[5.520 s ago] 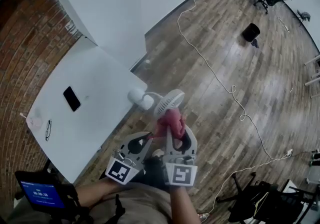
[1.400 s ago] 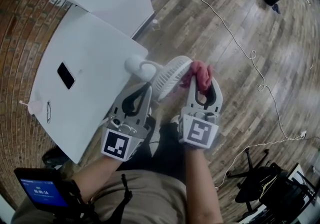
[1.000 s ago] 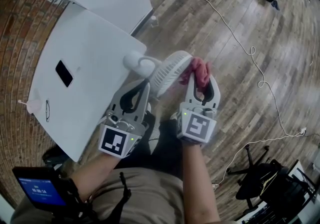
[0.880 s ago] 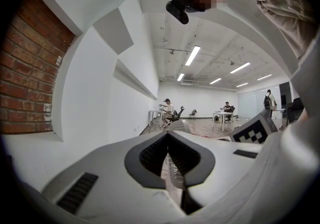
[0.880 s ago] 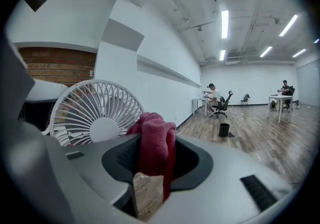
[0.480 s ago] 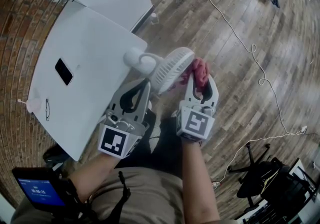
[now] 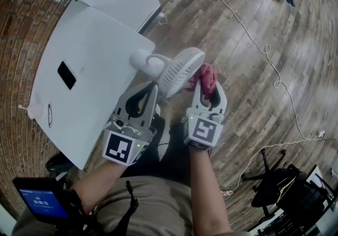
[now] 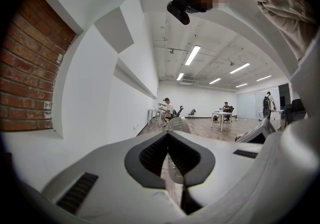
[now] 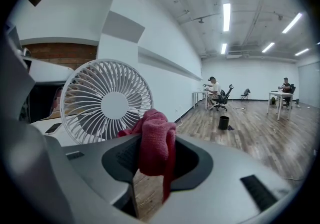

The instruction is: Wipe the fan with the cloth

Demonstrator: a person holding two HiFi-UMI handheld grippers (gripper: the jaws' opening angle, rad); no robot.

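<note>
Fan (image 7: 182, 70): white, round grille tilted, base at the corner of the white table (image 7: 90, 45), head out over the wooden floor (image 7: 253, 87).
Cloth (image 7: 206, 76): red, bunched, just beside the grille's right rim in the head view; overlapping the grille's lower right in the right gripper view; contact not clear.
Right gripper (image 7: 208, 86): jaws clamped on the cloth, folds sticking up past the tips.
Left gripper (image 7: 152, 88): jaws together, tips at the fan's lower rim, grille edge-on just past them; pinching it or not, impossible to tell.
Table top: dark phone (image 7: 66, 75), glasses (image 7: 48, 115) near the left edge.
Floor: white cable (image 7: 244, 24) trailing across.
</note>
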